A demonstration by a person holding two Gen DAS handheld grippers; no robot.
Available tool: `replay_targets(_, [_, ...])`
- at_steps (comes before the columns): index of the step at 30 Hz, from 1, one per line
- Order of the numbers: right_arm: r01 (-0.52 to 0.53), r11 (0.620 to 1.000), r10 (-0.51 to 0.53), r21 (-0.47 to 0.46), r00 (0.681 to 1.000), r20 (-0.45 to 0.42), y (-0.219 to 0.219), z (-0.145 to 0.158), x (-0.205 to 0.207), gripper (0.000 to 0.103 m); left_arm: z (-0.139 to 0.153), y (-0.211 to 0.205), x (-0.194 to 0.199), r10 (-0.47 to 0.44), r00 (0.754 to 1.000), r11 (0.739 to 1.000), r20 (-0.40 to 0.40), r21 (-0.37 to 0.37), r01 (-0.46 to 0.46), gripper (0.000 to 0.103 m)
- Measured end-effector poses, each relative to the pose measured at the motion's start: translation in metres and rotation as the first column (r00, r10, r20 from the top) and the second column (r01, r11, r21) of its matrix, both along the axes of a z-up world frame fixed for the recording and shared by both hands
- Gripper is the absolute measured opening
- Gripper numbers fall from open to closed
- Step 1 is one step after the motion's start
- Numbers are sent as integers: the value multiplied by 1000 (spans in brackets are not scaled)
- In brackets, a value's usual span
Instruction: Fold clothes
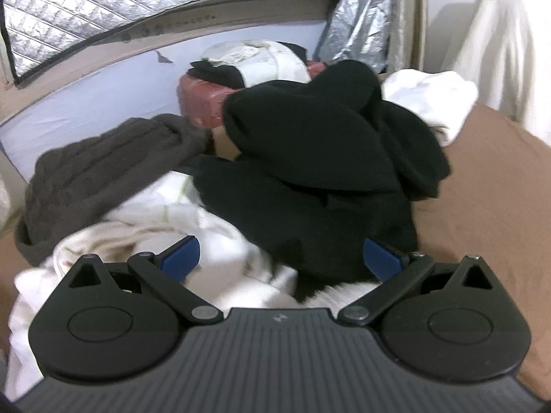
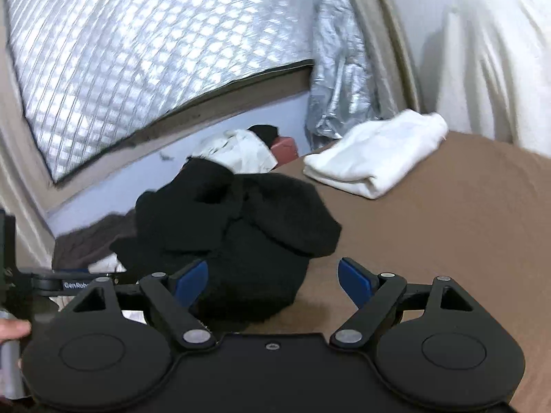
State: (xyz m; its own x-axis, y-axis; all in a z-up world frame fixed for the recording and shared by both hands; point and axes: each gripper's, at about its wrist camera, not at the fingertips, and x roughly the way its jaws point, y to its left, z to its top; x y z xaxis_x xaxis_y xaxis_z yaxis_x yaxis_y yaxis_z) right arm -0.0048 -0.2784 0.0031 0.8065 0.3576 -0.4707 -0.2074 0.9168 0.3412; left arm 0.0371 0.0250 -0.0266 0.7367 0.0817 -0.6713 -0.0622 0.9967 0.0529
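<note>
Two hand-held grippers hover low over a bed with a brown sheet (image 2: pixel 447 227), both pointed at a heap of unfolded clothes. The step looks like choosing the next garment: nothing is held. The left gripper (image 1: pixel 280 261) has its blue fingers (image 1: pixel 180 258) spread wide and empty, over a rumpled cream garment (image 1: pixel 144 237) and the near edge of a black garment (image 1: pixel 310 172). The right gripper (image 2: pixel 273 282) is likewise spread and empty; its left finger overlaps the same black garment (image 2: pixel 241 227) in view, though contact cannot be told, and its right finger is over bare sheet.

A grey knitted piece (image 1: pixel 103 165) lies at the left of the heap. Well apart, near the far edge of the bed, sits a white item already folded (image 2: pixel 375 158).

The next move, I judge, calls for closing on an edge of the black garment and lifting it free of the pile onto open sheet. Both grippers are tilted forward and downward, side by side.
</note>
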Motion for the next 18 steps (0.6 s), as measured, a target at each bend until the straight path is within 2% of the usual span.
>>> replay_targets(2, [26, 998, -25, 59, 999, -21, -14, -3, 0, 87, 3, 8, 15, 33, 999, 999, -6, -15, -33, 103])
replay_targets(4, [37, 995, -33, 94, 998, -45, -20, -7, 0, 87, 7, 16, 34, 51, 999, 997, -18, -61, -52, 103])
replay_targets(5, [26, 994, -19, 105, 998, -64, -19, -10, 3, 87, 8, 20, 46, 63, 997, 994, -31, -88, -66, 103])
replay_targets(7, [-31, 993, 47, 115, 989, -138, -9, -22, 13, 88, 6, 19, 70, 92, 993, 991, -70, -88, -98, 103])
replay_targets(8, [-64, 991, 85, 120, 980, -180, -3, -30, 19, 88, 4, 15, 82, 95, 991, 993, -99, -63, -102, 103])
replay_targets(10, [-119, 986, 147, 119, 952, -269, 12, -48, 29, 88, -3, -1, 99, 67, 987, 997, -147, 51, -60, 103])
replay_targets(12, [-134, 982, 170, 132, 932, -319, 19, -61, 35, 88, -10, -18, 112, 16, 992, 987, -125, 159, 4, 103])
replay_targets(13, [-118, 981, 165, 156, 928, -334, 17, -65, 38, 88, -14, -24, 120, -3, 994, 981, -110, 194, 24, 103])
replay_targets(14, [-100, 978, 160, 182, 923, -349, 15, -69, 41, 88, -19, -26, 131, -9, 995, 980, -100, 197, 29, 103])
replay_targets(16, [-39, 948, 174, 316, 895, -412, 3, -82, 49, 88, -31, -19, 159, 14, 989, 992, -149, 125, 4, 103])
replay_targets(18, [12, 877, 233, 481, 864, -447, -8, -98, 56, 88, -44, -6, 186, 30, 969, 999, -244, -18, -36, 103])
